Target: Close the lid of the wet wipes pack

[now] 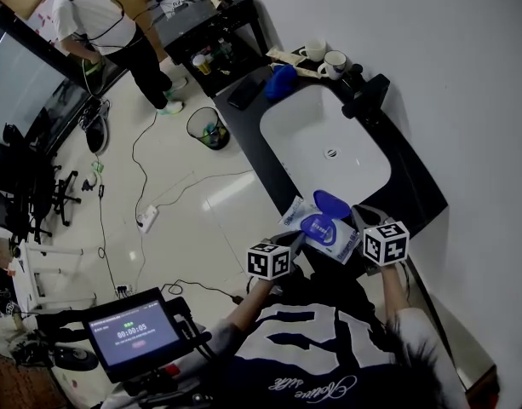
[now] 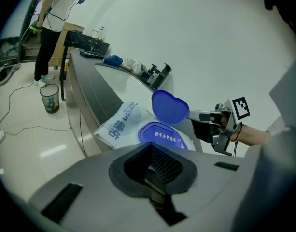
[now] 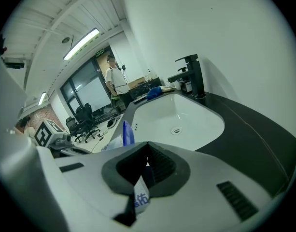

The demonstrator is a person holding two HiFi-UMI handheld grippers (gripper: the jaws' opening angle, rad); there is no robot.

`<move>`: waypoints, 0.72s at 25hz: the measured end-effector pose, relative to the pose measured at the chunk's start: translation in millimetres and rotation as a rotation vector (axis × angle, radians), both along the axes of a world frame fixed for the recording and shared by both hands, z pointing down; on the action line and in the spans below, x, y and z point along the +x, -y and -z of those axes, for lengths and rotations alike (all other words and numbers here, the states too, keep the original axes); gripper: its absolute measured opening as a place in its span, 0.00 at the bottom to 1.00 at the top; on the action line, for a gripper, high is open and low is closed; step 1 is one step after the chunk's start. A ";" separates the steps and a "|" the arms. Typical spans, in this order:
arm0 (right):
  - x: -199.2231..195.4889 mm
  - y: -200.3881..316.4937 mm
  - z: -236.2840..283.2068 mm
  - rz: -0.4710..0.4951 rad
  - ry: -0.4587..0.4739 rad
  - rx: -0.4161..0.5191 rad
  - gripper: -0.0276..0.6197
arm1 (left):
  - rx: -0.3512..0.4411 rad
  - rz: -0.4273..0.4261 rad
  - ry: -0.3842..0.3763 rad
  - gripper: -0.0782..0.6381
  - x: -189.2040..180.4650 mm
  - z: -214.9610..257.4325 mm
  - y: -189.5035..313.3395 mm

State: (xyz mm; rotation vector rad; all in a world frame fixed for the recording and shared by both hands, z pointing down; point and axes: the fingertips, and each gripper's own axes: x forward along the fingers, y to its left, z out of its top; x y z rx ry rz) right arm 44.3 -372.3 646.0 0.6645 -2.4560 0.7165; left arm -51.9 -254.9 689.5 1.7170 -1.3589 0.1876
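My right gripper point(image 1: 363, 221) is clamped on the wet wipes pack point(image 1: 316, 231) to steady it at the counter point(image 1: 411, 181) edge beside the sink point(image 1: 307, 135), which I reckon frees my left gripper point(image 1: 292, 242), jaws pressed together, to push down the upright blue lid point(image 1: 329, 203).

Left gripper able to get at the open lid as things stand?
Probably yes. The lid stands open just ahead of the left gripper, with nothing between them. The right gripper is shut on the pack's edge, so the pack should hold steady.

White sink point(image 1: 316, 135) in dark counter point(image 1: 418, 192), tiled floor point(image 1: 175, 220)
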 end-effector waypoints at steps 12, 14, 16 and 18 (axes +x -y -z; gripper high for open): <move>-26.8 -83.6 23.3 0.155 -0.025 -0.027 0.04 | -0.002 0.015 -0.020 0.11 -9.9 23.1 -19.8; -34.1 -89.9 16.5 0.190 -0.058 -0.023 0.04 | -0.003 0.038 -0.020 0.11 -17.7 22.7 -21.1; -40.4 -93.7 7.9 0.217 -0.099 -0.022 0.04 | 0.001 0.059 -0.021 0.11 -24.7 22.8 -21.7; -44.3 -96.5 -0.4 0.230 -0.148 -0.026 0.04 | 0.006 0.071 -0.026 0.11 -30.0 25.2 -23.0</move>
